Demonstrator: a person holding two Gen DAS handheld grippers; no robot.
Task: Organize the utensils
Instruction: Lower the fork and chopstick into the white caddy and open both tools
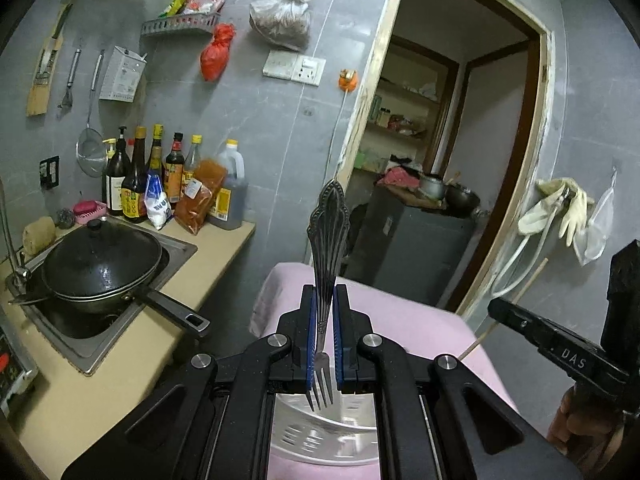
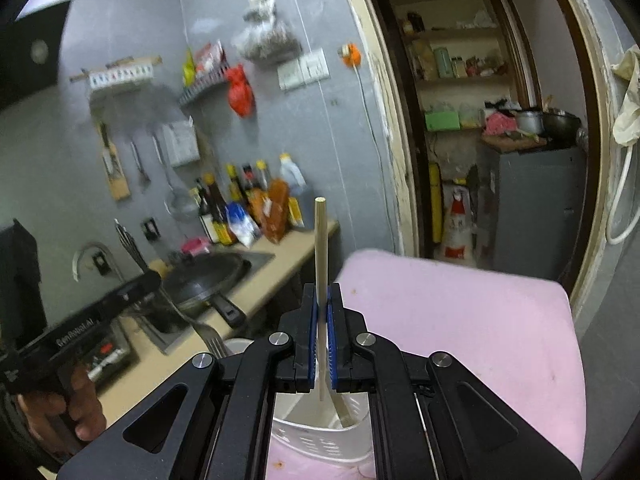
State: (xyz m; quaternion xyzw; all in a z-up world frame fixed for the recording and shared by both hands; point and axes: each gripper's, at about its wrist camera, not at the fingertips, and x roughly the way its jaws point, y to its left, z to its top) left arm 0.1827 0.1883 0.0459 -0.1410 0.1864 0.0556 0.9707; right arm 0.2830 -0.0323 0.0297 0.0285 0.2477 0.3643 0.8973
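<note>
My left gripper (image 1: 324, 296) is shut on a silver fork (image 1: 327, 236). The fork's ornate handle points up and away, and its tines hang down over a white slotted utensil holder (image 1: 320, 436). My right gripper (image 2: 323, 294) is shut on a wooden chopstick (image 2: 321, 248) held upright, its lower end over the same white holder (image 2: 316, 440), which has another pale stick in it. The holder stands on a pink cloth-covered surface (image 2: 460, 320). The left gripper with the fork (image 2: 208, 332) shows at the left of the right wrist view; the right gripper body (image 1: 560, 352) shows at the right of the left wrist view.
A beige counter (image 1: 120, 364) lies to the left with a sink holding a black lidded wok (image 1: 100, 268) and a row of sauce bottles (image 1: 160, 180). Utensils hang on the grey wall. An open doorway (image 1: 440, 140) leads to a pantry with a grey cabinet.
</note>
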